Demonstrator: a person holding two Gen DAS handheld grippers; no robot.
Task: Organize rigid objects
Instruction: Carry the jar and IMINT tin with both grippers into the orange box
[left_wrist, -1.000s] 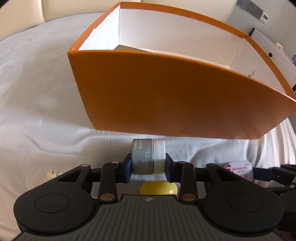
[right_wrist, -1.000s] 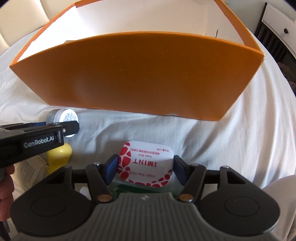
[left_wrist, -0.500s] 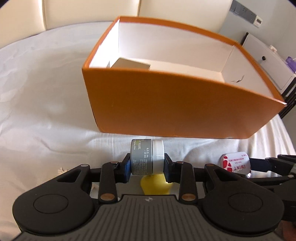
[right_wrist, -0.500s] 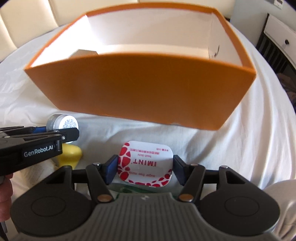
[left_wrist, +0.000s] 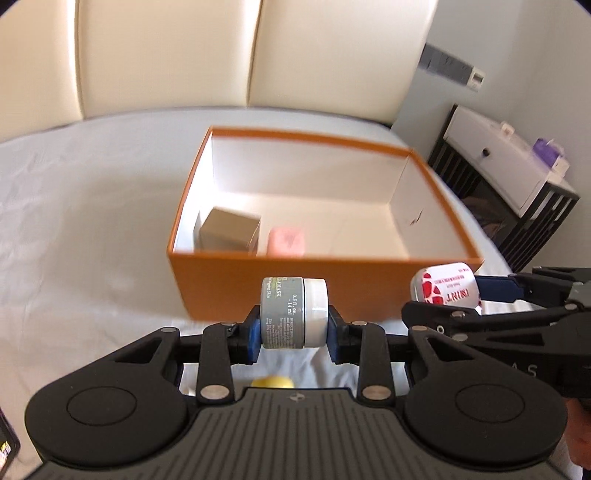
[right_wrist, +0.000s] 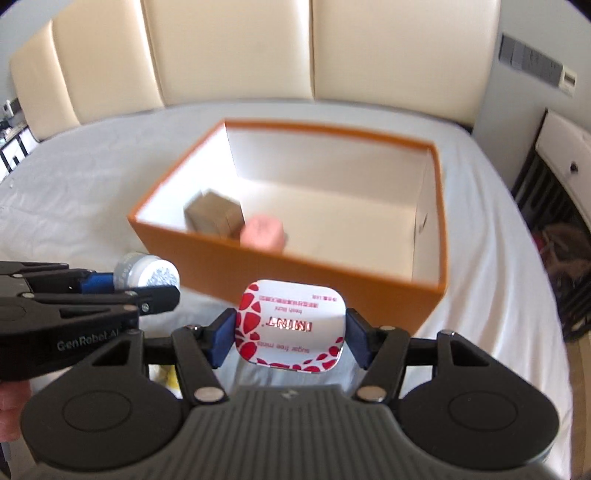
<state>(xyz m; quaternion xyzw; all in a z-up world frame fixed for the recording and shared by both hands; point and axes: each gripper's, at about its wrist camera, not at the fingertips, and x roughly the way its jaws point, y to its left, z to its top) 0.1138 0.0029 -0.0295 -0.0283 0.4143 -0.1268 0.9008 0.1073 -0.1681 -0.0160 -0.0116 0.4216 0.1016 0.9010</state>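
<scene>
An orange box (left_wrist: 280, 280) (right_wrist: 332, 273) with a white inside stands on the white bedsheet ahead of both grippers. Inside it, at the near left, lie a tan carton (left_wrist: 229, 230) (right_wrist: 214, 216) and a pink block (left_wrist: 287, 242) (right_wrist: 263, 230). My left gripper (left_wrist: 293, 332) (right_wrist: 144, 282) is shut on a small grey jar with a white lid (left_wrist: 293, 317) (right_wrist: 147, 273), held above the sheet just short of the box's near wall. My right gripper (right_wrist: 291, 338) (left_wrist: 476, 291) is shut on a white and red mint tin (right_wrist: 291, 330) (left_wrist: 445, 290), level with the jar on its right.
A yellow object (left_wrist: 272, 381) lies on the sheet below the left gripper. A cream padded headboard (right_wrist: 295, 55) rises behind the bed. A white dresser over a black rack (left_wrist: 506, 177) stands at the right. A person's hand (right_wrist: 11, 406) shows at the left edge.
Both grippers have risen with the jar and the tin, and the views now look down into the box, so the carton and pink block show.
</scene>
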